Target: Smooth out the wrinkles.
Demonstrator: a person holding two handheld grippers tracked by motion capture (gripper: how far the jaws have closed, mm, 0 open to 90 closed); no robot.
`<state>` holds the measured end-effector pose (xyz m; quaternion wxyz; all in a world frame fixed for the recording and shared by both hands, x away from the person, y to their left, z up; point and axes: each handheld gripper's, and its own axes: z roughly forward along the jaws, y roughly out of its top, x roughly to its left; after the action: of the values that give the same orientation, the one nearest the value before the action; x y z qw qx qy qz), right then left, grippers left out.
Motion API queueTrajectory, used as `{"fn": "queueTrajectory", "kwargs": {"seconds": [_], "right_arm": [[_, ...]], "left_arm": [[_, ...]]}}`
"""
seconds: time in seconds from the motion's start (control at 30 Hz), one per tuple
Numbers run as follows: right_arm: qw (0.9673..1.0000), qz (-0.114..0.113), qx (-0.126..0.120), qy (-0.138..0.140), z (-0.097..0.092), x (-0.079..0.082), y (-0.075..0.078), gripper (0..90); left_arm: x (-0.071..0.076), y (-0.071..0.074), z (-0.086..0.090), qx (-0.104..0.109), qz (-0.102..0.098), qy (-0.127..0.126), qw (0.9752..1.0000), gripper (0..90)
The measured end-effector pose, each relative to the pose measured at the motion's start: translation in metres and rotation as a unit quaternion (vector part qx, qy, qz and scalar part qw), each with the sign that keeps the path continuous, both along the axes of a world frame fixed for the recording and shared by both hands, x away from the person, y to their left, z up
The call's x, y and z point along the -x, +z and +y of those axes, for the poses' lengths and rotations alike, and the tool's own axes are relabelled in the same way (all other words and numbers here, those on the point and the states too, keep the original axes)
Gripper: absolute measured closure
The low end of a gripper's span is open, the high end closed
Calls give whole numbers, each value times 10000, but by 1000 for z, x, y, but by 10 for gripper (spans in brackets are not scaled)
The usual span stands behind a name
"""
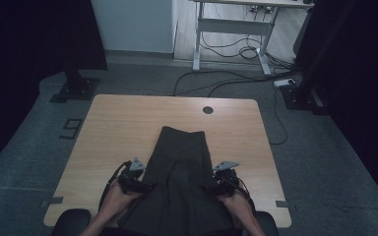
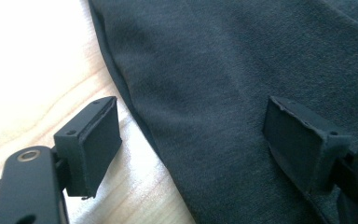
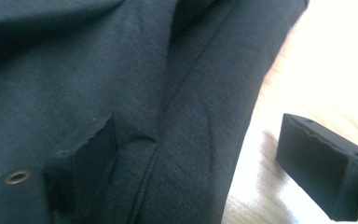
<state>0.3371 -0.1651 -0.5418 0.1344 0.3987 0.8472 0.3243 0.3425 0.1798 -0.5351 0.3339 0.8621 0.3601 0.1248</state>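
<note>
Dark garment [image 1: 179, 177]: laid flat lengthwise on the table [image 1: 118, 123], from mid-table to the near edge, overhanging it. Left gripper [image 1: 150, 186]: at the garment's left hem, fingers [image 2: 91, 144] spread astride that edge, not pressing. Right gripper [image 1: 207, 188]: at the right hem, fingers [image 3: 317, 161] spread, one over cloth, one over wood.

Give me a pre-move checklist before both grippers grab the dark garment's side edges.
1. Left gripper open: ok, jaws apart.
2. Garment edge between the left jaws: ok, the edge runs between them, unpinched.
3. Right gripper open: ok, jaws apart.
4. Edge between the right jaws: ok, cloth and its edge lie in the gap.
5. Garment flat on the table: not ok, folds show in the right gripper view.
6. Near hem fully on the table: cannot tell, it runs out of the high view.
</note>
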Motion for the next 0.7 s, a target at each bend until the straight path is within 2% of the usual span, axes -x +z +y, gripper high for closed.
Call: {"fn": "queueTrajectory", "kwargs": {"seconds": [0.03, 0.07, 0.13, 0.17, 0.27, 0.3, 0.33, 0.5, 0.6, 0.7], "right_arm": [[10000, -14, 25, 51, 0, -2, 2, 128], [10000, -19, 17, 52, 1, -4, 4, 128], [9999, -48, -92, 26, -1, -11, 10, 130], [9999, -74, -141, 1, -1, -15, 14, 130], [9995, -80, -299, -13, -3, -31, 24, 130], [9995, -80, -299, -13, -3, -31, 24, 130], [9994, -89, -341, -27, -3, -41, 29, 128], [9988, -122, -441, -176, 2, -73, 36, 126], [9986, -123, -457, -254, 8, -89, 35, 126], [9985, -68, -429, -323, 16, -106, 32, 130]], "left_arm": [[0, 0, 0, 0, 0, 0, 10000, 154], [-6, 7, 0, -26, -85, 7, 10000, 153], [-17, 15, 2, 86, -123, 24, 9999, 153], [-17, 15, 2, 86, -123, 24, 9999, 156], [-51, 35, 2, 430, -170, 204, 9987, 164], [-51, 35, 2, 430, -170, 204, 9987, 165], [-57, 37, 1, 432, -194, 219, 9986, 165], [-92, 43, -10, 435, -273, 234, 9984, 188], [-110, 40, -15, 295, -323, 217, 9988, 202], [-125, 34, -16, 259, -300, 296, 9988, 207]]}}
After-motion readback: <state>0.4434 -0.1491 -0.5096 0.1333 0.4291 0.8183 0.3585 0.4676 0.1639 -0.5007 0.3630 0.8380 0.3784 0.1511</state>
